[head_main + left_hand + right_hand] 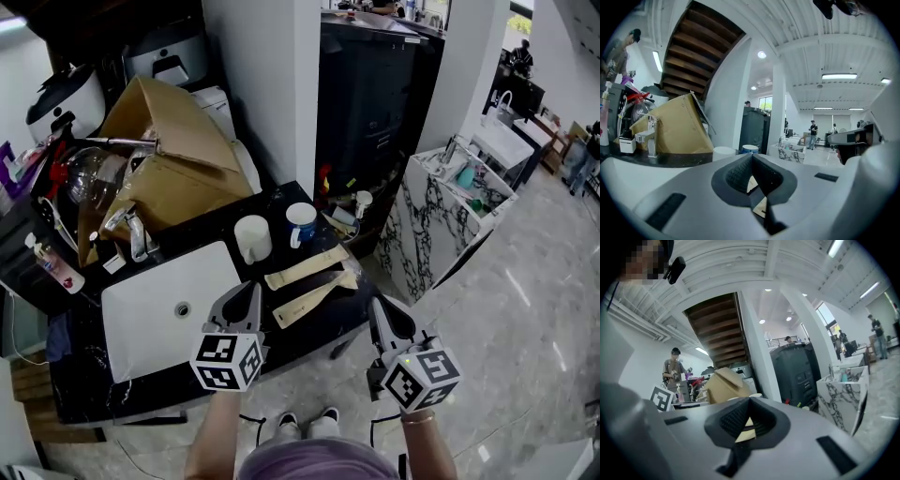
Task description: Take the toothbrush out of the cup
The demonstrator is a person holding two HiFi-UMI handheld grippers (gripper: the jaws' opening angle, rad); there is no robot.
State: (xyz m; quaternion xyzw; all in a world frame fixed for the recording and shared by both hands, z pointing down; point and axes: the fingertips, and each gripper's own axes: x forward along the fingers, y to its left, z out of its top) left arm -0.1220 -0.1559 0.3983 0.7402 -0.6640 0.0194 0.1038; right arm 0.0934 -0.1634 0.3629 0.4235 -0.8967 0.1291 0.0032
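A white cup and a blue-and-white mug stand on the black counter behind two long beige flat pieces. I see no toothbrush sticking out of either one. My left gripper hovers over the counter's front, at the sink's right edge, pointing toward the white cup; its jaws are shut and hold nothing. In the left gripper view the gripper points at the white cup and the mug. My right gripper hangs off the counter's right front corner. The right gripper view shows the gripper shut and holding nothing.
A white sink with a chrome faucet fills the counter's left. A big cardboard box leans behind it, and a soap bottle stands at far left. A marble-patterned stand is to the right. People stand far off.
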